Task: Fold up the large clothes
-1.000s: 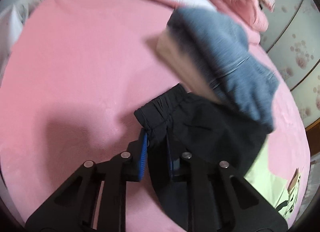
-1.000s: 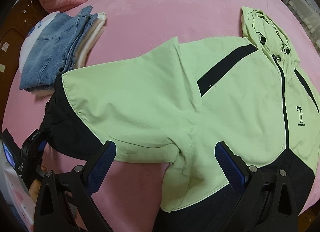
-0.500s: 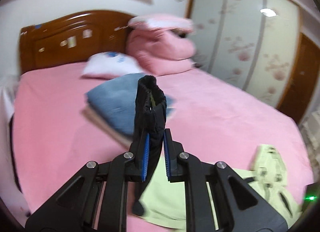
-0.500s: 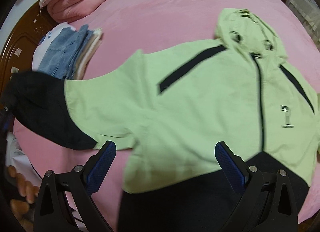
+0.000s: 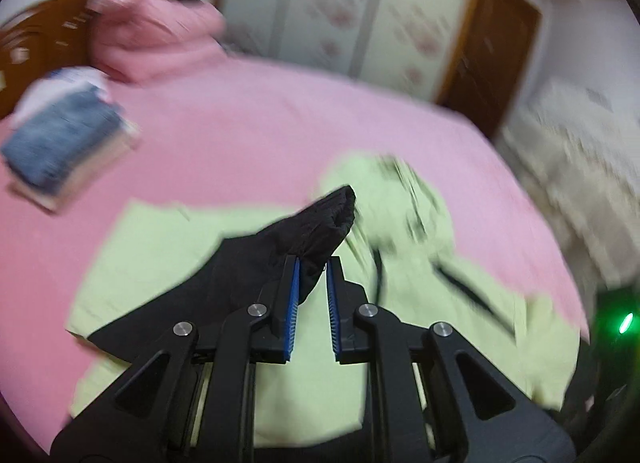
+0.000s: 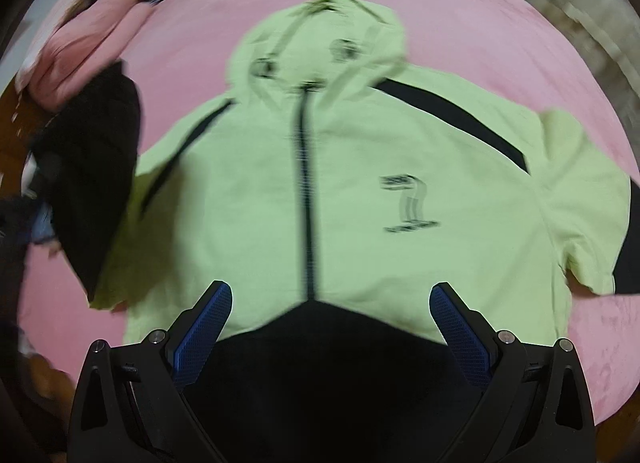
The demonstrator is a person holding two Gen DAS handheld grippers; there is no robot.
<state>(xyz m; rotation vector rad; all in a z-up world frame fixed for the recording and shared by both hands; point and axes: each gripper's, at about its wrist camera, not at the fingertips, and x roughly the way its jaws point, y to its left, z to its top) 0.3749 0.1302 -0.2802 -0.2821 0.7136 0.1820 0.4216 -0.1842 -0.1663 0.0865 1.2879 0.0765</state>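
A black elastic-cuffed sleeve end (image 5: pixel 320 223) of the lime-green and black hooded zip jacket (image 6: pixel 360 183) is pinched between the blue-padded fingers of the left gripper (image 5: pixel 312 263), the cuff raised ahead of the fingertips above the jacket's green front. The right gripper (image 6: pixel 330 291) is held wide apart, gripping nothing, over the jacket's black hem on the pink bedsheet (image 6: pixel 500 23). Folded blue jeans (image 5: pixel 60 139) are seen far left.
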